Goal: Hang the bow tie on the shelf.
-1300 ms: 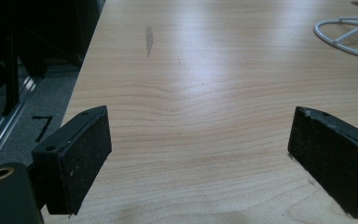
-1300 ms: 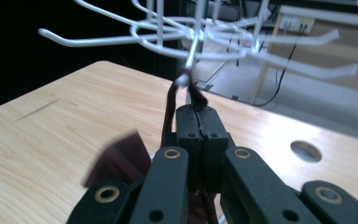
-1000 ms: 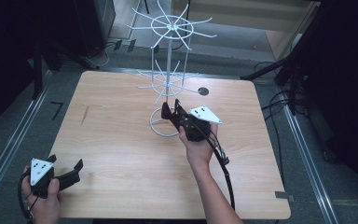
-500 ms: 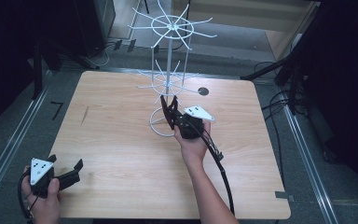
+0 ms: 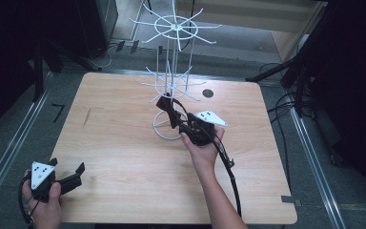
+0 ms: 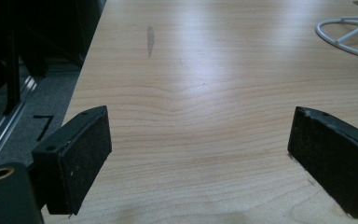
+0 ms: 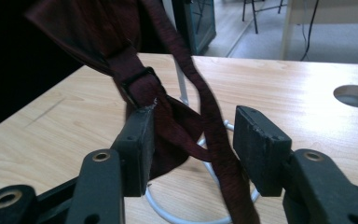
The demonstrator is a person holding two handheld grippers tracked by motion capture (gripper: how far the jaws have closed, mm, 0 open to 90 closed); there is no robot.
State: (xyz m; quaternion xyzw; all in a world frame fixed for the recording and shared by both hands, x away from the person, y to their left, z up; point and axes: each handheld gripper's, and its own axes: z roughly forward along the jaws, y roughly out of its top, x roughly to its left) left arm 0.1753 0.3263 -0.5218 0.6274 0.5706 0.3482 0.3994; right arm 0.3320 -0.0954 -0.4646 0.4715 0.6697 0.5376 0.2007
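the dark red bow tie (image 5: 167,110) hangs at the middle of the high view, draped on a lower arm of the white wire display rack (image 5: 174,57), just above the rack's ring base. judged from this, the hanging step looks nearly done: the tie seems carried by the rack, and what is left is for the right hand-held gripper (image 5: 177,123) to back away cleanly without dragging the strap.

the right hand-held gripper's jaws have just been opening; in the right gripper view they stand partly apart with the bow tie (image 7: 135,79) and its strap between them, the left pad touching the cloth and the right pad clear of the strap, so no firm pinch shows. that view also shows the strap's black buckle (image 7: 137,83), which the high view is too small to tell.

the left hand-held gripper (image 5: 71,179) rests at the lower left of the high view, well apart from the rack, jaws wide and holding nothing. its own view shows bare tabletop (image 6: 205,93) between the pads and a piece of the rack's base ring at the upper right.
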